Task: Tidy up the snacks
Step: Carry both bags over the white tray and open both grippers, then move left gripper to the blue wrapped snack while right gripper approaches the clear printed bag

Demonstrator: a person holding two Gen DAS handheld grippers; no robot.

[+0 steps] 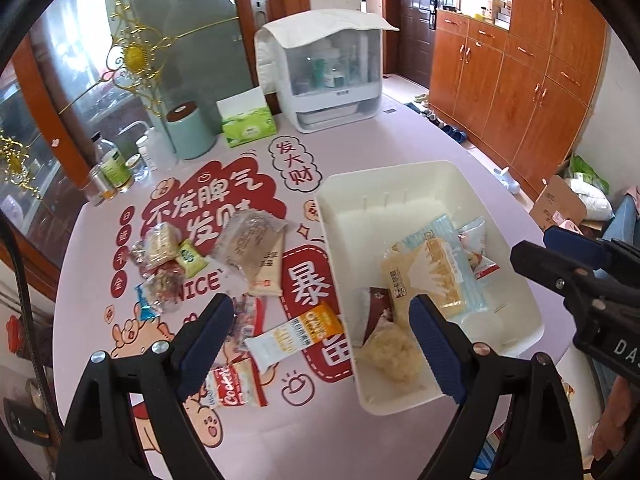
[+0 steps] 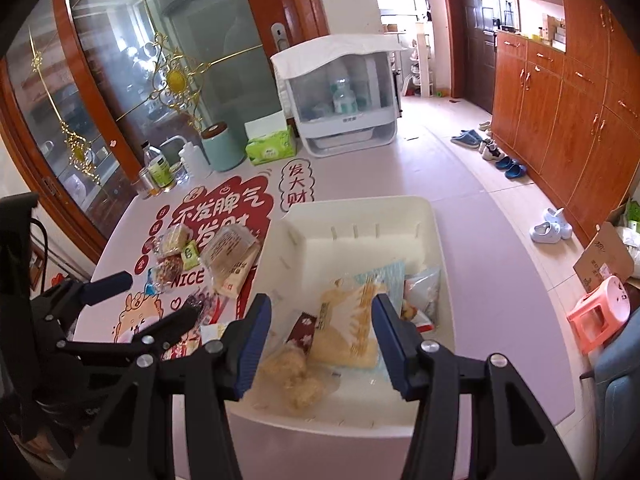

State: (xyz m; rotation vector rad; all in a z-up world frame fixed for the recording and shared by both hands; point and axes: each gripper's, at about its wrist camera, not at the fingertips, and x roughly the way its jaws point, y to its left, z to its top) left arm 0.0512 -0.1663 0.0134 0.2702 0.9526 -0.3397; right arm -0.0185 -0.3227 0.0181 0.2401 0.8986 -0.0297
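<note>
- White plastic bin (image 1: 400, 184) parked on the pink tabletop (image 1: 400, 140), ahead and to the right of the left claw (image 1: 320, 308) and directly beneath the right claw (image 2: 320, 304); likely set there as the one collecting spot for the snacks.
- Left claw spread wide, pinching nothing, tilted down over the border between bin and loose packets; probably aimed that way to reach whatever lies nearest.
- Right claw also spread, nothing pressed between its pads, hanging over the bin's near half; empty, so seemingly between deliveries.
- Inside the bin, under the right claw: a yellow-and-white packet (image 2: 348, 328) lying flat on a pale blue one (image 2: 384, 276), a clear bag of pale crumbly snack (image 2: 292, 376) by the near wall, a small brown wrapper (image 2: 304, 328) between them. Piled loosely, not lined up.
- Outside the bin, just ahead of the left claw: an orange-and-white bar packet (image 1: 296, 336); beside its left finger, a red-and-white packet (image 1: 236, 386). Closest, so presumably next.
- Farther ahead and left of the left claw: a large clear packet (image 1: 252, 248) and a cluster of small wrapped sweets (image 1: 168, 264), well apart from the bin and not yet sorted.
- Roughly half done, judging by the split.
</note>
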